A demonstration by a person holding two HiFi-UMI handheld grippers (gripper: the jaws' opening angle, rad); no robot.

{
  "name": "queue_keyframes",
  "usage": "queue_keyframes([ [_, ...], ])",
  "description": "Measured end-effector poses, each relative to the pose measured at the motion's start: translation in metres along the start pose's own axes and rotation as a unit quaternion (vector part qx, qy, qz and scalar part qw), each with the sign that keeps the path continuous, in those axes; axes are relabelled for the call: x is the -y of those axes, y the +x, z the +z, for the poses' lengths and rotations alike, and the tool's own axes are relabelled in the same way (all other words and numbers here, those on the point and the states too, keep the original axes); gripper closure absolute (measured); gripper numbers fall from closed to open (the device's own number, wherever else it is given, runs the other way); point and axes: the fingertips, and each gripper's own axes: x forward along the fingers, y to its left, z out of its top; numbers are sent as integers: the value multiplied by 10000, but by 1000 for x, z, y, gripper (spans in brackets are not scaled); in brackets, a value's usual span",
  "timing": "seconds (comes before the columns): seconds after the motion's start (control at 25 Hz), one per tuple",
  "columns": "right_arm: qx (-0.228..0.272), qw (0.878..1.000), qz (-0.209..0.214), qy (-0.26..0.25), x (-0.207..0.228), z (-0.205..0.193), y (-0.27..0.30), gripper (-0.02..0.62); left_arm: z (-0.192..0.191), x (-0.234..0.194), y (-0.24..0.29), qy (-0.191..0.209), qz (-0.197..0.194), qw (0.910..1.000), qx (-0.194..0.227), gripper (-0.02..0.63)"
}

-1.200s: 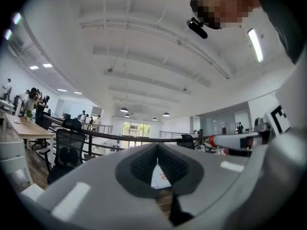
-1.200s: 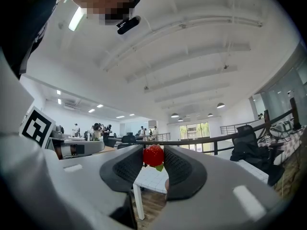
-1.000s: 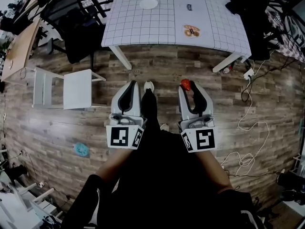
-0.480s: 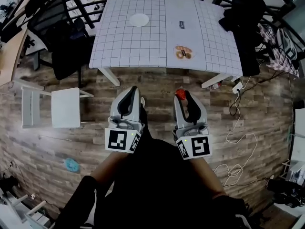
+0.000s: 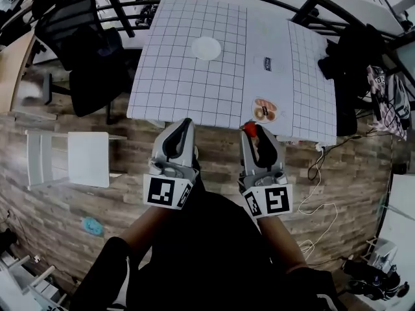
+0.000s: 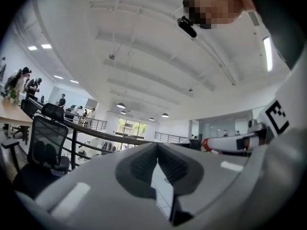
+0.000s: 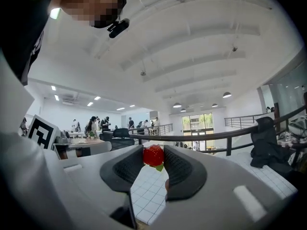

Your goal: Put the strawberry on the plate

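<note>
My right gripper (image 5: pixel 251 129) is shut on a red strawberry (image 7: pixel 153 155), pinched at the jaw tips; the strawberry (image 5: pixel 249 129) hangs just at the near edge of the gridded white table (image 5: pixel 175 76). A small white plate (image 5: pixel 206 48) lies toward the table's far side, ahead and left of that gripper. My left gripper (image 5: pixel 184 123) hangs beside it at the table's near edge, jaws shut with nothing between them. Both gripper views tilt upward toward the ceiling; the left gripper (image 6: pixel 157 157) shows its pads meeting.
A flat card with a round picture (image 5: pixel 264 110) and a small dark item (image 5: pixel 267 63) lie on the table's right part. A black office chair (image 5: pixel 81 41) stands left of the table, a white stool (image 5: pixel 68 159) on the wooden floor, dark clothing (image 5: pixel 363 50) at right, cables (image 5: pixel 321 206) on the floor.
The view has moved forward toward the table: both grippers, earlier over bare floor, now reach its near edge. The strawberry stays gripped in the right gripper.
</note>
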Motion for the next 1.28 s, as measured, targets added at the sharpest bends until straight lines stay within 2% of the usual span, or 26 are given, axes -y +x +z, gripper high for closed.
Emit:
queue_keyframes([
  [0.16,-157,9998,46,82,5,0,63,465,4,-44,45,-116,20,9999,-11,597],
  [0.44,-337,9991,228,95,-2,-4,128,465,5,-93,87,-288,118,9995,39,597],
  [0.8,-558,9968,528,-226,-15,-5,174,465,-9,-121,117,-544,158,9984,-16,598],
  [0.96,-540,9977,384,-173,-3,-6,192,465,-7,-127,137,-540,32,9985,58,597],
  [1.12,-669,9977,107,27,14,-19,191,465,-11,-124,150,-804,-219,9965,115,597],
  [1.28,-736,9972,-2,123,24,-25,195,465,-13,-125,160,-638,-236,9977,-8,598],
])
